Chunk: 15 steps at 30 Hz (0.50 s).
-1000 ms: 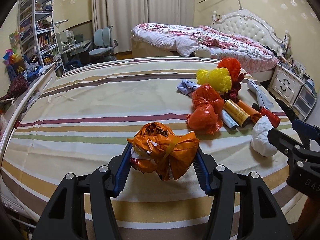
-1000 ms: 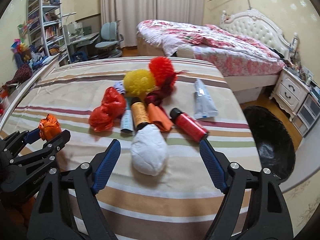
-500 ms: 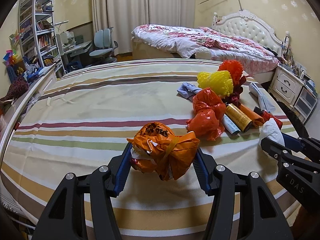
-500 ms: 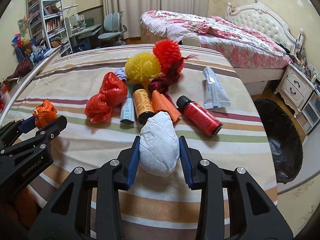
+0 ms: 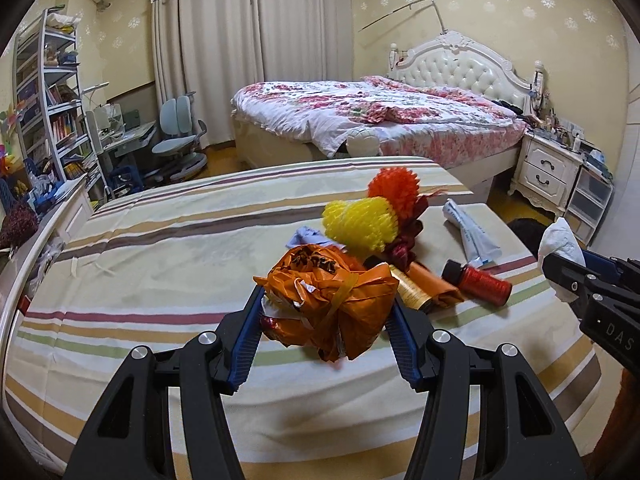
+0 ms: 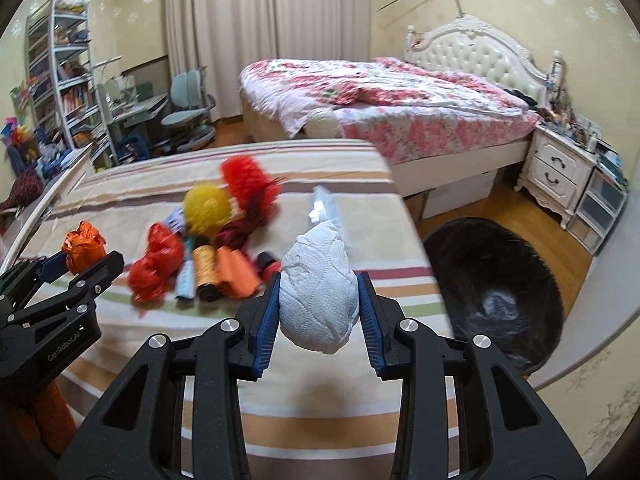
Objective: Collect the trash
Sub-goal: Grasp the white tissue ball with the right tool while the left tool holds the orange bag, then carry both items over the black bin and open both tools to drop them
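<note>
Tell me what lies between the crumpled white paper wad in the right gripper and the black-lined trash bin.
Nothing: past the white paper wad, the right wrist view shows only striped bedspread, then the bin.

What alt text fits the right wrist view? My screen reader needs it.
The right hand-held gripper grips a white paper wad above a striped bedspread. Behind lie colourful trash and bottles; a black-lined bin stands on the floor to the right.
</note>
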Each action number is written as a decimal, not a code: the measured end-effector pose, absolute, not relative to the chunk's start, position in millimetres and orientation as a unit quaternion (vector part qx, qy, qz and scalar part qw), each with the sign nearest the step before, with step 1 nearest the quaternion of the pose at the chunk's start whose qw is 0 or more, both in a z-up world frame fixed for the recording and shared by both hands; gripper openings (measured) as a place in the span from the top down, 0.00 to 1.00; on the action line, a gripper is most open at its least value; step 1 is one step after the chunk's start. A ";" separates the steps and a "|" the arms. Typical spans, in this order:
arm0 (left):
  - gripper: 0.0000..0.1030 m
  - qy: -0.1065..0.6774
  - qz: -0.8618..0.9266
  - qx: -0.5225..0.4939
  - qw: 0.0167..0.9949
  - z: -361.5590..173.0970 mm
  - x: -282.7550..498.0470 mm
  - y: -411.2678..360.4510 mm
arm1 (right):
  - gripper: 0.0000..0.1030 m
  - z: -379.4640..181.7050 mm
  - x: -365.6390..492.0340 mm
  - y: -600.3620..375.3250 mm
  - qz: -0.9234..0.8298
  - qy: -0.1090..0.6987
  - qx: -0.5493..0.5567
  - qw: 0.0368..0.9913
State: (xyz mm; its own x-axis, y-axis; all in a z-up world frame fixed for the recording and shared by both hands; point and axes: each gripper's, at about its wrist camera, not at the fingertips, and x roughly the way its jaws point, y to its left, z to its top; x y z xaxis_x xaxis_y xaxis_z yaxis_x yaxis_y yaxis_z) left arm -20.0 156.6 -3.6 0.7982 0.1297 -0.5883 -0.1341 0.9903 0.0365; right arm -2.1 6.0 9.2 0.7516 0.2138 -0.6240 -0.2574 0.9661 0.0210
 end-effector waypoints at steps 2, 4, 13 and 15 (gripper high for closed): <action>0.45 0.303 0.057 0.000 0.951 1.7 -11.8 144.2 | 0.65 14.1 5.3 -11.7 0.107 0.322 -0.027 0.940; 0.45 0.297 0.041 0.004 0.954 6.5 -3.3 130.4 | 0.65 16.4 12.6 -27.6 0.088 0.318 -0.021 0.944; 0.45 0.289 -0.032 0.030 0.956 13.8 39.6 51.3 | 0.65 11.8 44.7 -95.9 0.017 0.318 -0.001 0.948; 0.45 0.286 -0.044 0.039 0.956 13.2 49.5 32.6 | 0.65 8.6 52.3 -109.2 0.006 0.320 0.002 0.947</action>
